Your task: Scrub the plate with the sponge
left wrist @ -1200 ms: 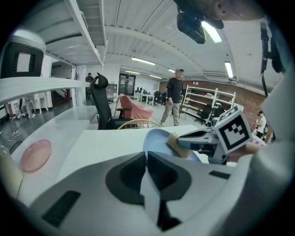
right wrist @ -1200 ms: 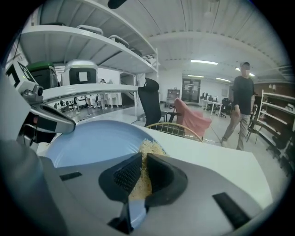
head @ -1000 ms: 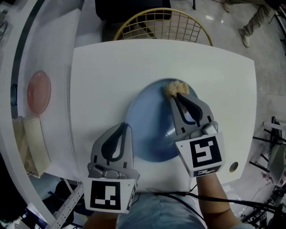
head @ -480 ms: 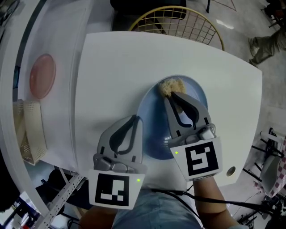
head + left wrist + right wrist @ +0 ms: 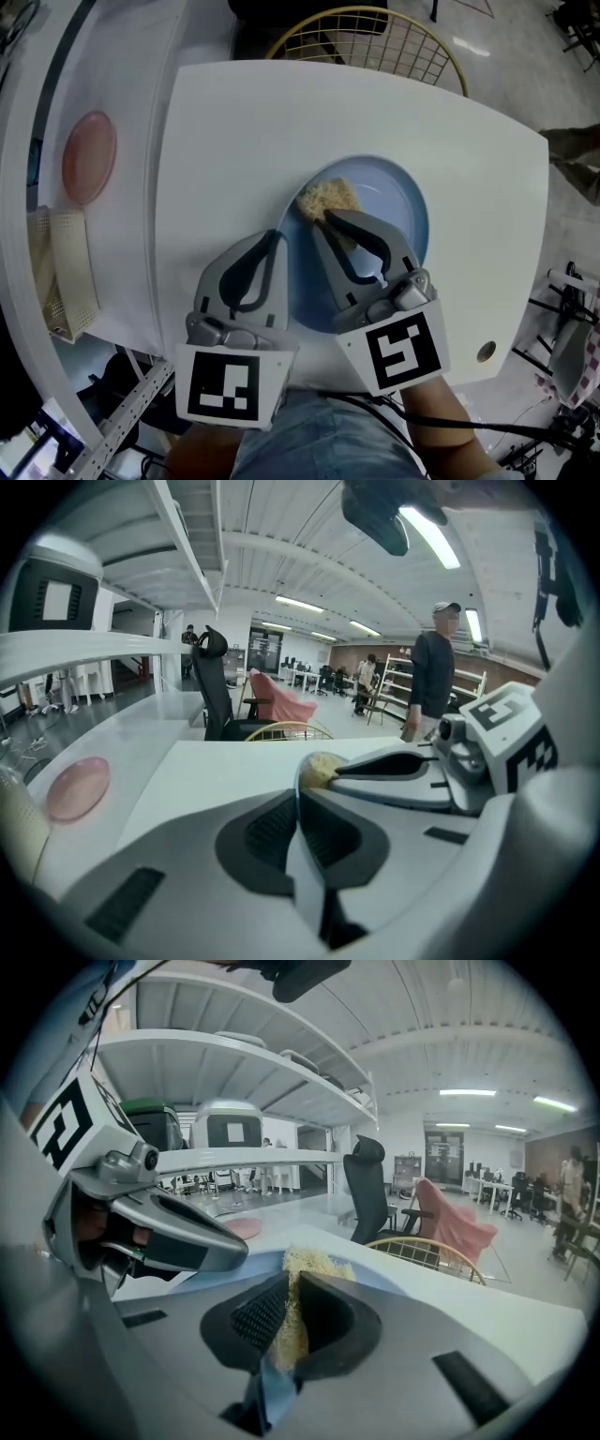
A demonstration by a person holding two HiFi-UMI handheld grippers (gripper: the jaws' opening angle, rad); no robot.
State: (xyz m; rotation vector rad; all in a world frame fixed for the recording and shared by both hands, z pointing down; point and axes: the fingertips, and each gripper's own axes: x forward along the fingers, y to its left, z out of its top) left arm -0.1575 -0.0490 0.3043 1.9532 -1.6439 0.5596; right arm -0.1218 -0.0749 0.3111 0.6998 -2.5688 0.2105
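- The right gripper [image 5: 292,1286] has its jaws clamped on the sponge [image 5: 314,1262], a tan fibrous lump that sticks out beyond the tips.
- Under these tips is the blue plate [image 5: 405,217]; the sponge presses on its far left part.
- Just left of them, at the plate's rim, the left gripper [image 5: 298,795] has its jaws closed together with nothing between.
- The plate lies on the white table [image 5: 234,122].
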